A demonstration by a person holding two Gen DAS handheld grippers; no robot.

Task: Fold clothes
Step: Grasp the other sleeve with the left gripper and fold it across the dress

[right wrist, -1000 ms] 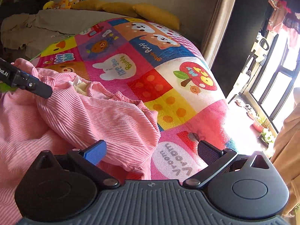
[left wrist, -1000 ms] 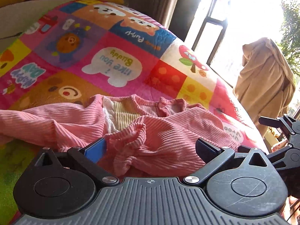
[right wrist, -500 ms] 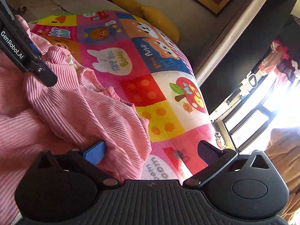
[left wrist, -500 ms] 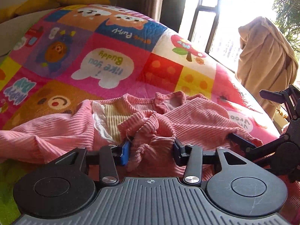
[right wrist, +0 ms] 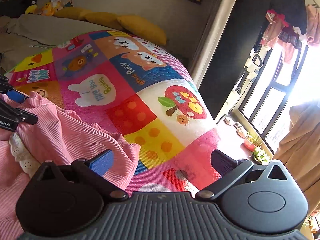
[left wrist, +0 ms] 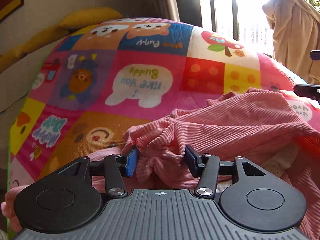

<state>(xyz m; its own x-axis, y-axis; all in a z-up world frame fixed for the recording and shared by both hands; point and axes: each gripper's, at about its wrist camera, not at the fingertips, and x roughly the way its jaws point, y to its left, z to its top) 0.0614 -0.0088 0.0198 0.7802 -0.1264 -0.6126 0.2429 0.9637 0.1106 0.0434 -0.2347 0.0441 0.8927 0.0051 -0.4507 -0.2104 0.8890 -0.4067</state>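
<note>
A pink ribbed garment [left wrist: 240, 124] lies crumpled on a colourful cartoon quilt [left wrist: 144, 84]. My left gripper [left wrist: 161, 161] is shut on a bunched fold of the pink garment and holds it lifted off the quilt. A cream lace lining [left wrist: 280, 162] shows under the fabric. In the right wrist view the same pink garment [right wrist: 66, 132] lies at the left, with its edge over the blue left fingertip. My right gripper [right wrist: 162, 161] stands open above the quilt [right wrist: 152, 120], nothing clamped between its fingers. The left gripper's fingers [right wrist: 15, 97] show at the far left.
Yellow pillows [right wrist: 140, 28] line the wall behind the bed. A tan garment [left wrist: 294, 32] hangs by the bright window at the right. Beige bedding [right wrist: 40, 32] and soft toys [right wrist: 48, 7] lie at the far left. Potted plants [right wrist: 254, 146] stand on the floor by the window.
My left gripper closed on a fold of the pink garment and has lifted it up and to the left. The right gripper has swung right and stayed open.
</note>
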